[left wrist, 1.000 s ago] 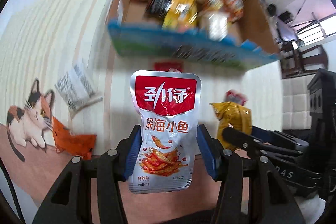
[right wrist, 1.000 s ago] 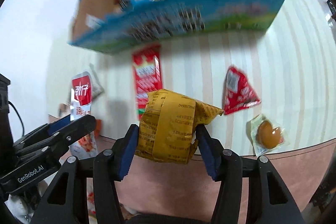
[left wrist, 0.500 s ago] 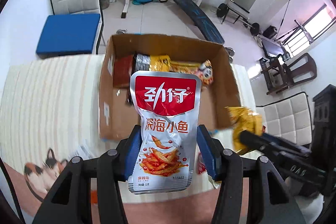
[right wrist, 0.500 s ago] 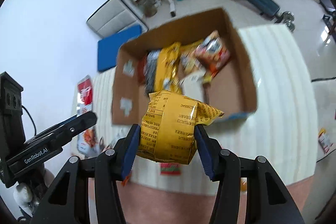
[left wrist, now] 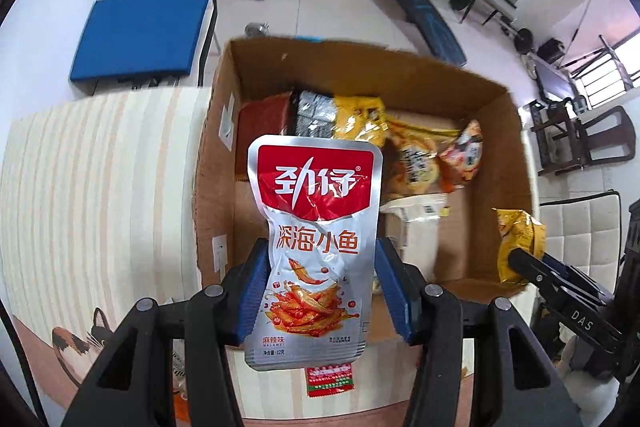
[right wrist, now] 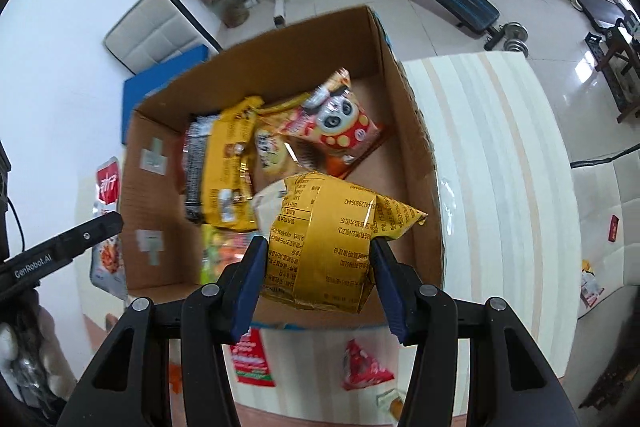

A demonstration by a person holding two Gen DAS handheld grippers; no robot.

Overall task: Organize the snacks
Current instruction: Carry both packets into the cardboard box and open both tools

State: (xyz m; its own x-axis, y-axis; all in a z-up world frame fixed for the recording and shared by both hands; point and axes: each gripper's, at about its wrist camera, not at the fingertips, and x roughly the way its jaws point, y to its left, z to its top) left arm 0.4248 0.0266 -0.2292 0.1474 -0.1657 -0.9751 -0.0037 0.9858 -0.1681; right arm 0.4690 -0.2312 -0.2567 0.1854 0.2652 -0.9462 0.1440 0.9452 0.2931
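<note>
Change since a second ago: both your grippers have risen from table level; the box (left wrist: 460, 83) now sits below them, interior open to view.

Left gripper (left wrist: 318, 283): fingers clamped on the fish pouch (left wrist: 316, 227), held upright over the box's near left part.

Right gripper (right wrist: 318, 279): fingers clamped on the yellow bag (right wrist: 332, 239), held over the box's near edge.

Box contents: several packets, panda bag (right wrist: 336, 119) included.

Table (right wrist: 500, 187): red packet (right wrist: 252, 359) and red triangular packet (right wrist: 364, 371) lie near the box.
</note>
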